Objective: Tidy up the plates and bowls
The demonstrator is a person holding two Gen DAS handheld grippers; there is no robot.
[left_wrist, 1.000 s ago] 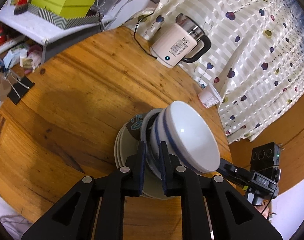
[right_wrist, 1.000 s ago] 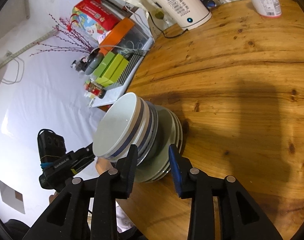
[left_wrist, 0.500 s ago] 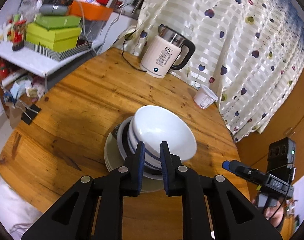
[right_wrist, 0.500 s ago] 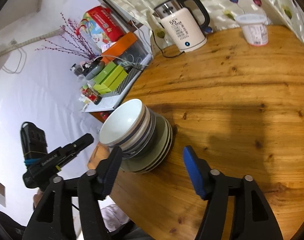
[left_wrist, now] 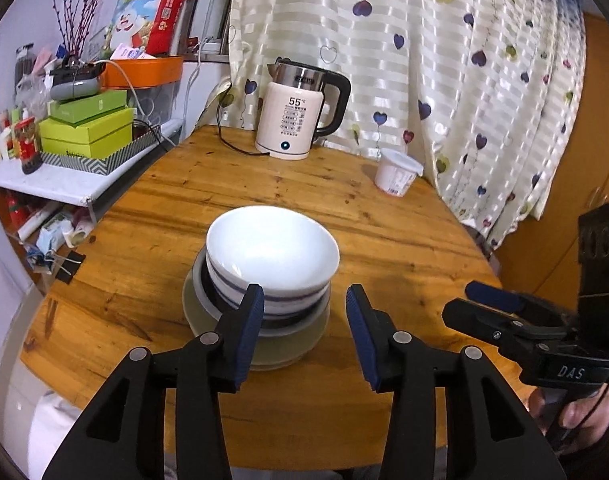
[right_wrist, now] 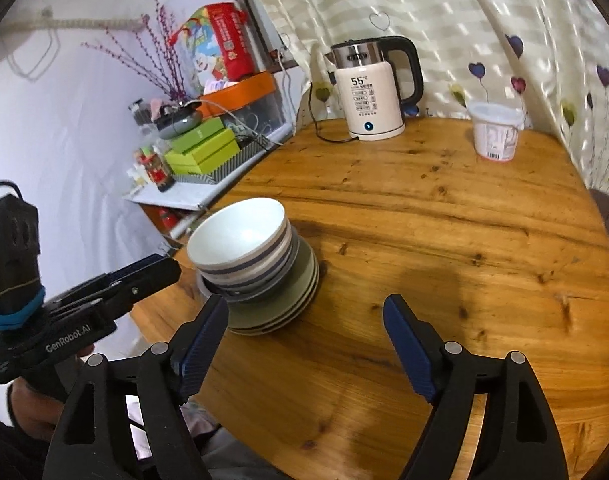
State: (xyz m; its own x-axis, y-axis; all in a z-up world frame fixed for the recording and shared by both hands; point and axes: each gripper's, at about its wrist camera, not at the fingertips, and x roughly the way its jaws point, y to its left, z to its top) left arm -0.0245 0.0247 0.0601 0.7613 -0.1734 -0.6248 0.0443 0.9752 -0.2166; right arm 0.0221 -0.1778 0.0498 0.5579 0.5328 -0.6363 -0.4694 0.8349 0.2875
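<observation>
Table: round wooden top (left_wrist: 388, 240), heart-print curtain (left_wrist: 444, 60) behind it
Landmark: electric kettle (left_wrist: 300, 114) at the table's far edge
Stack: your blue-striped white bowls (left_wrist: 270, 256) sit nested on pale plates (left_wrist: 288, 344), near side of the kettle
Left gripper (left_wrist: 304, 330): your jaws have just been opening; half apart, nothing between the pads
Right gripper (right_wrist: 306, 348): your jaws have just been opening; wide apart, empty, just beside the stack

Glossy glazed bowl (left_wrist: 272, 252); knotty varnished wood table (left_wrist: 384, 240).

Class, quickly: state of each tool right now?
Left tool: open, holding nothing, jaws just been opening.
Right tool: open, holding nothing, jaws just been opening.
</observation>
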